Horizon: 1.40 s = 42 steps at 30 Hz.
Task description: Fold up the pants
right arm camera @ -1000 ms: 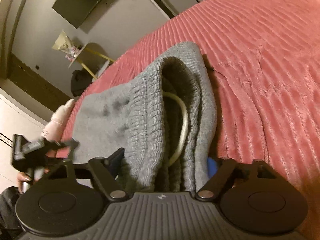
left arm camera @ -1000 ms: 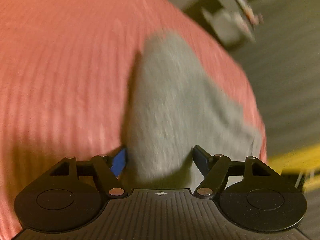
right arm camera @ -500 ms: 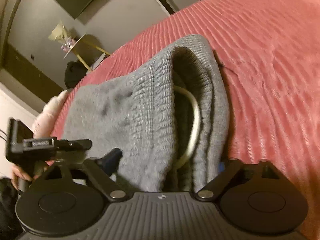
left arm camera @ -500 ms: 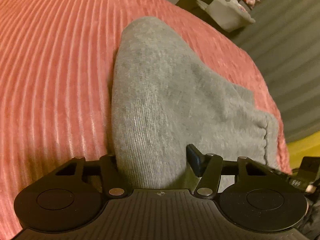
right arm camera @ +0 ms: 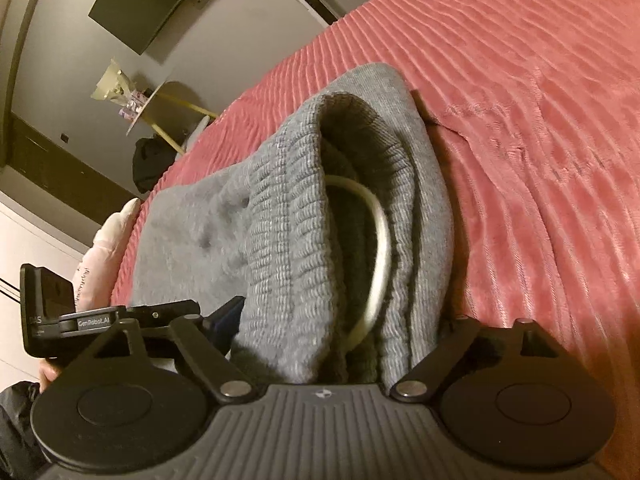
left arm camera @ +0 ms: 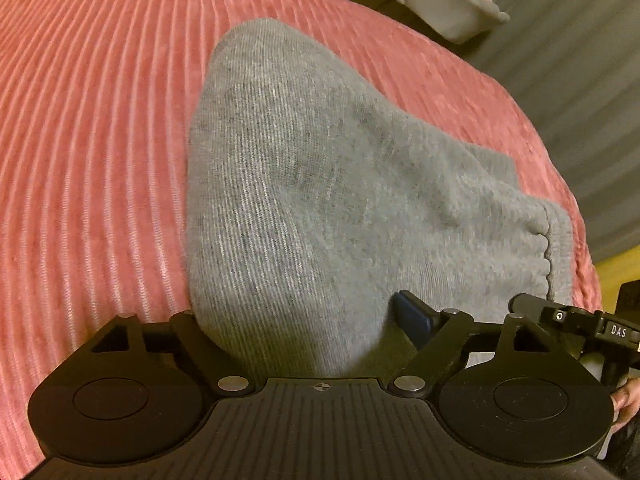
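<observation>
Grey knit pants lie folded on a red ribbed bedspread. My left gripper has its jaws wide apart around a thick fold of the pants; only the right pad shows, the left is hidden under cloth. In the right wrist view the ribbed waistband with its pale drawcord bulges between the jaws of my right gripper, which hold the bunched cloth. The left gripper shows at the left edge.
The bedspread stretches far to the right. A pale pink cushion sits at the bed's edge. A round side table and a wall screen stand beyond. A white container is past the bed.
The left gripper has swung and settled closer over the folded leg, its view now sharp. The right gripper has stayed on the waistband, and the two grippers have come nearer to each other.
</observation>
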{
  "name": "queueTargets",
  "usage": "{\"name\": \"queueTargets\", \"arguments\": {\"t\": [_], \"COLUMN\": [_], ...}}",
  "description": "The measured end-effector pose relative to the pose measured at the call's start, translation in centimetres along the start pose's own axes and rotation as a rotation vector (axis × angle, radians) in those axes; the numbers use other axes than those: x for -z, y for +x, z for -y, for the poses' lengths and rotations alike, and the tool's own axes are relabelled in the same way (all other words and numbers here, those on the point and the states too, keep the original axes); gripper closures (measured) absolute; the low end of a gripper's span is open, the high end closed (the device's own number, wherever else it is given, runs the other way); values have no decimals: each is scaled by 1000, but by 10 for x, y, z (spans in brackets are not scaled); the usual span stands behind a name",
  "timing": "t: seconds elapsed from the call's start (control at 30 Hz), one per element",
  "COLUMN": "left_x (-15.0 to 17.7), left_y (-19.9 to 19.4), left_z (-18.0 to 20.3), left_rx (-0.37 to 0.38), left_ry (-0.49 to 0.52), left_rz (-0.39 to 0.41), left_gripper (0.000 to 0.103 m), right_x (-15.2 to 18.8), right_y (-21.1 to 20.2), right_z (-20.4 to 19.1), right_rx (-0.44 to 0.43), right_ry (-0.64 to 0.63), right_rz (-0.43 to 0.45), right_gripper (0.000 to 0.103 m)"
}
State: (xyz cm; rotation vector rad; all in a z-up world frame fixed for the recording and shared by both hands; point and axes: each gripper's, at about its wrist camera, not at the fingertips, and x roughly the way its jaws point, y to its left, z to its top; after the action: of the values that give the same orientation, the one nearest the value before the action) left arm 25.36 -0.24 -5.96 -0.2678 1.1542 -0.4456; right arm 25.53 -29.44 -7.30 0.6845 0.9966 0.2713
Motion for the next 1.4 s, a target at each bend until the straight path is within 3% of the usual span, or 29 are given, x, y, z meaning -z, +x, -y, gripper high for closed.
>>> {"name": "queueTargets", "arguments": {"t": [0.07,0.17,0.27,0.37,0.5,0.67,0.73,0.77,0.8,0.83,0.87,0.9,0.97,1.03,1.1,1.17,1.23,1.33,1.4], "left_x": [2,5,5,0,-23,-47,-53,-53,-49,-42,-33,-21,6,38,60,82,89,98,96], "left_y": [-3,-17,-32,-47,-62,-62,-52,-48,-46,-46,-46,-47,-51,-56,-58,-51,-43,-43,-43], "left_z": [0,-1,8,24,35,41,40,40,39,40,41,43,46,49,52,53,55,55,48], "left_rx": [-23,-30,-17,-1,39,41,-31,-111,-206,-273,-304,-313,-313,-303,-302,-300,-307,-256,-216], "left_ry": [7,6,23,50,13,-14,-32,-44,-51,-31,10,43,50,20,-22,-45,-30,-44,-110], "left_rz": [14,44,87,143,212,280,275,279,294,310,316,319,335,359,375,396,340,314,333], "left_gripper": [31,63,70,70,70,66,51,41,42,42,40,38,32,31,26,24,25,27,29], "right_x": [0,7,6,-5,-30,-68,-81,-85,-86,-81,-75,-65,-41,-11,18,35,44,47,49], "right_y": [2,-6,-18,-33,-43,-44,-39,-36,-38,-44,-49,-58,-68,-69,-62,-54,-41,-40,-40], "right_z": [-7,-27,-43,-61,-76,-66,-55,-49,-43,-38,-35,-26,-8,13,28,39,43,46,49], "right_rx": [29,83,55,1,-33,-29,-18,41,151,254,299,274,120,-21,-96,-125,-132,-149,-192], "right_ry": [-13,-107,-121,-140,-166,-127,-93,-78,-63,-41,-13,33,156,302,430,499,570,585,625], "right_rz": [7,42,86,142,202,267,248,237,263,310,343,361,369,357,343,352,331,332,361], "right_gripper": [17,32,41,46,47,47,43,34,24,21,21,21,21,21,21,21,21,29,46]}}
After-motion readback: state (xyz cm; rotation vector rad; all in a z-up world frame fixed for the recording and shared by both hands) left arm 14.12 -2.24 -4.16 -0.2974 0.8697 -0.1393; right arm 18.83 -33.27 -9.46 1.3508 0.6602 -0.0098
